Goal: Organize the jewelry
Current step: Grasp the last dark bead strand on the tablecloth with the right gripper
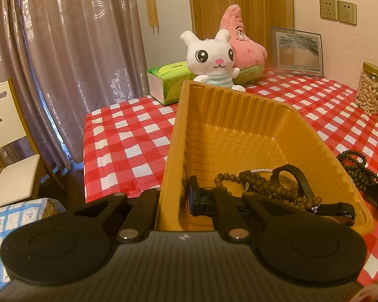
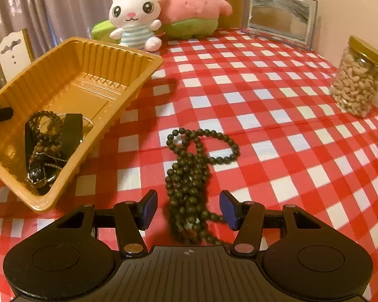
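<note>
A yellow plastic tray [image 1: 239,105] [image 2: 70,50] sits on the checked table. It holds brown bead strands [image 1: 272,186] [image 2: 44,130], a black strap [image 1: 302,178] [image 2: 71,130] and a thin silver chain. My left gripper [image 1: 174,196] is shut on the tray's near wall, one finger inside and one outside. A long dark bead necklace [image 2: 189,173] [image 1: 357,166] lies on the cloth right of the tray. My right gripper [image 2: 188,209] is open, its blue pads [image 2: 150,209] on either side of the necklace's near end, not touching it.
A white bunny plush [image 2: 133,15], a pink star plush [image 2: 191,0] and a green tissue pack [image 1: 166,80] stand at the back. A picture frame [image 2: 279,15] and a cashew jar [image 2: 357,75] are at the right. A white chair [image 1: 5,136] stands off the table's left edge.
</note>
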A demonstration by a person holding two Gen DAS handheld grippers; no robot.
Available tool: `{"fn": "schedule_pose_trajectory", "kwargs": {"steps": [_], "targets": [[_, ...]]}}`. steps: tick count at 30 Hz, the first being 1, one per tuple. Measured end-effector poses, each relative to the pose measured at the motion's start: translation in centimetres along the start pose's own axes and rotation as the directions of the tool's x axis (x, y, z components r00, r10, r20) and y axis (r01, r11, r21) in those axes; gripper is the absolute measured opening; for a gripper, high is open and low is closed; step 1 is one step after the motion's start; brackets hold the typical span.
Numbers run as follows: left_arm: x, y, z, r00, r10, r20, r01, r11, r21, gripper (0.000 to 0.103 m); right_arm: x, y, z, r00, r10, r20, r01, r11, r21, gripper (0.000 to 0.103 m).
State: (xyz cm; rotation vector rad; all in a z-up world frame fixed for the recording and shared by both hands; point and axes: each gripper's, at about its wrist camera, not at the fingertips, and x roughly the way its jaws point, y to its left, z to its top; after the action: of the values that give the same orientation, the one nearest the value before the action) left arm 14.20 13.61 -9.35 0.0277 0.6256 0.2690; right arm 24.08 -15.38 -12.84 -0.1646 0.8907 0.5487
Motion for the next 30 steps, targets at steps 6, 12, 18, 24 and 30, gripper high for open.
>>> {"fn": "schedule_pose_trajectory", "kwargs": {"steps": [6,12,18,24,30], "targets": [[0.0,0.0,0.0,1.0,0.0,0.0,0.0,1.0,0.0,0.008,1.4,0.2,0.5,1.0,-0.005,-0.005,0.005,1.0,-0.02,0.055],[0.0,0.0,0.0,1.0,0.0,-0.001,0.0,1.0,-0.001,0.009,1.9,0.4,0.5,1.0,-0.01,0.006,0.01,0.999,-0.043,0.054],[0.1,0.1,0.0,1.0,0.001,-0.001,-0.001,1.0,-0.002,0.009,1.9,0.7,-0.2,0.998,-0.051,0.035,0.054,0.993,-0.104,0.035],[0.1,0.1,-0.1,1.0,0.001,-0.001,-0.001,1.0,-0.001,0.009,1.9,1.0,-0.9,0.995,-0.078,0.061,0.088,0.982,-0.168,0.016],[0.1,0.2,-0.1,1.0,0.002,-0.001,-0.002,1.0,0.0,0.009,1.3,0.0,-0.7,0.997,-0.036,0.067,0.041,0.995,-0.088,0.007]]}}
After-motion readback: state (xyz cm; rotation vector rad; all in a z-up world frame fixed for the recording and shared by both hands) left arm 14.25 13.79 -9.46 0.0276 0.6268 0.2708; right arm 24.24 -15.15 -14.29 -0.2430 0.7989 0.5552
